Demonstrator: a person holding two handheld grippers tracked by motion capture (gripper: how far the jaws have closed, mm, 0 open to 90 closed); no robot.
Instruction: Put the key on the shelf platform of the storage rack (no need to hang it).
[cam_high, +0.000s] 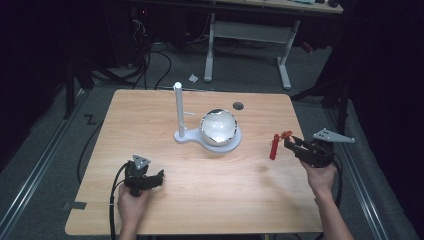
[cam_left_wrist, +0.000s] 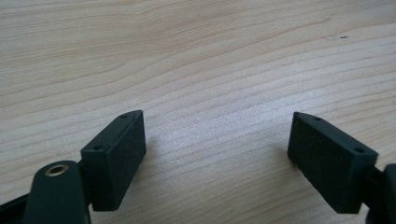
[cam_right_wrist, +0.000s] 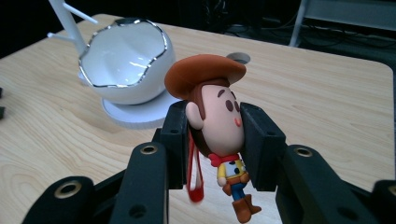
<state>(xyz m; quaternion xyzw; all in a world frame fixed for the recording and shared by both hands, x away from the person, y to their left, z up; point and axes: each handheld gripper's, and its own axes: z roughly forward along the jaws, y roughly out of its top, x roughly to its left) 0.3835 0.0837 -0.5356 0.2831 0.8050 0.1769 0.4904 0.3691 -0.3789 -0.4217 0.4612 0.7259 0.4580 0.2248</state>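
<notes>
The right gripper (cam_right_wrist: 212, 140) squeezes the cowboy toy (cam_right_wrist: 217, 126), not yet at the white bowl (cam_high: 218, 127); the left gripper (cam_left_wrist: 217, 154) sits wide open, farther from that bowl

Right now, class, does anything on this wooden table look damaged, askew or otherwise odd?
The white eggshell-shaped bowl with a silver rim has a jagged, cracked-looking edge, probably by design. The cowboy figurine in a brown hat hangs clamped by its head in the right gripper, above the table.
</notes>
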